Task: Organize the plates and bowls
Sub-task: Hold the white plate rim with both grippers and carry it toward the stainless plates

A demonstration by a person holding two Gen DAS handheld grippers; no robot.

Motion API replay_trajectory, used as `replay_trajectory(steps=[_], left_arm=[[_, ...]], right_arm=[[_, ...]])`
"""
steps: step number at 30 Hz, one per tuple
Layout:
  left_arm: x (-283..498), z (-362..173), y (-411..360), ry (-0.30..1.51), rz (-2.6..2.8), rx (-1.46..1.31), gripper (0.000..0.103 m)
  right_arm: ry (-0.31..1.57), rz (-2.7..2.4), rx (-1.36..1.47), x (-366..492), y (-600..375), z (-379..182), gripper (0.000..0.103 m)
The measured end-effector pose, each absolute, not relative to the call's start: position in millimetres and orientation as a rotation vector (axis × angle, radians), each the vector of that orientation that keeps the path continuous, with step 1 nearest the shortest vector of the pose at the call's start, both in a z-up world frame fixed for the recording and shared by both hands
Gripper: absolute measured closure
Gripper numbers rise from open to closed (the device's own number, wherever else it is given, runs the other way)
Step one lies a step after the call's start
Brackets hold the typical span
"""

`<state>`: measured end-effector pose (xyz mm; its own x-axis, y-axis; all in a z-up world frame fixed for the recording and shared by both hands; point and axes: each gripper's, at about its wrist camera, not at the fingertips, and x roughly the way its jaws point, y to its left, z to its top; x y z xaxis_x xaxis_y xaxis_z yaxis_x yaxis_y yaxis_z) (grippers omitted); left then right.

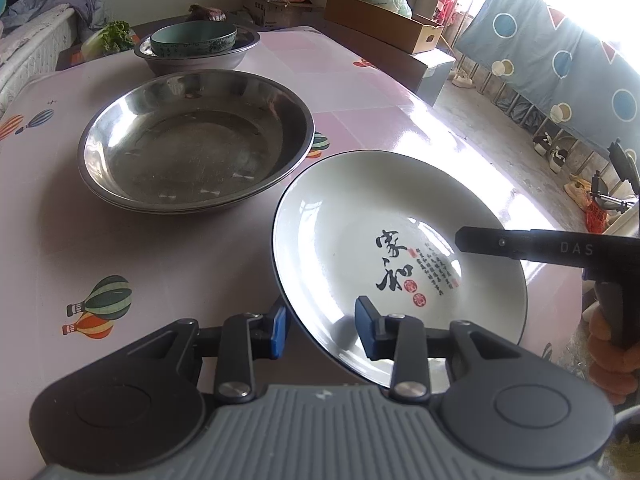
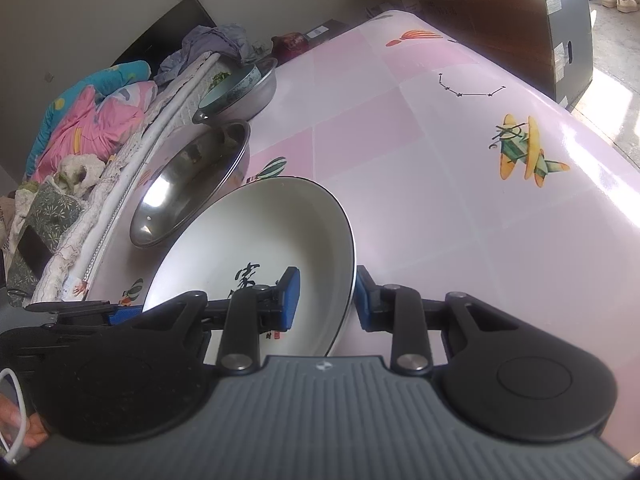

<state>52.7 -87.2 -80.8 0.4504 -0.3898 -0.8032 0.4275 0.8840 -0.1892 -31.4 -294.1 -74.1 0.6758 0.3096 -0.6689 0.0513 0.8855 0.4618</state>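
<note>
A white plate (image 1: 360, 236) with black calligraphy sits tilted above the pink table; it also shows in the right wrist view (image 2: 248, 240). My left gripper (image 1: 322, 330) straddles its near-left rim, one blue pad inside and one outside, with a gap to the rim. My right gripper (image 2: 326, 298) straddles the opposite rim the same way, and its finger (image 1: 520, 244) reaches over the plate. A large steel plate (image 1: 196, 140) lies behind. A teal bowl (image 1: 194, 38) sits in a steel basin (image 1: 240, 52) at the back.
The pink table (image 2: 440, 160) with balloon and plane prints extends to the right. Cardboard boxes (image 1: 384, 24) stand beyond its far edge. A bed with blankets (image 2: 92, 120) runs along the table's left side. A drying rack with a blue sheet (image 1: 560, 64) stands at right.
</note>
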Motion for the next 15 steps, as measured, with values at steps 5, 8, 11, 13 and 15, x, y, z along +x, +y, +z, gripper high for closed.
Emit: replay_trajectory(steps=[5,8,11,13,15], left_arm=[[51.1,-77.3,-88.8,0.990,-0.484,0.039,0.067],[51.2,-77.6,-87.0,0.993,-0.487,0.033,0.067],[52.1,-77.9,-88.5,0.994,-0.488,0.043,0.067],[52.4,-77.5,-91.5,0.986,-0.485,0.066,0.067],[52.8,-77.3,-93.7,0.980,-0.481,0.083,0.067]], right_arm=[[0.830,0.138,0.461,-27.9,-290.1,-70.3,0.074],[0.820,0.139,0.447,-27.3,-288.3,-66.9,0.074],[0.815,0.132,0.427,-25.3,-286.4,-66.1,0.074],[0.817,0.126,0.417,-24.4,-285.3,-67.2,0.074],[0.822,0.121,0.405,-23.7,-284.0,-68.6,0.074]])
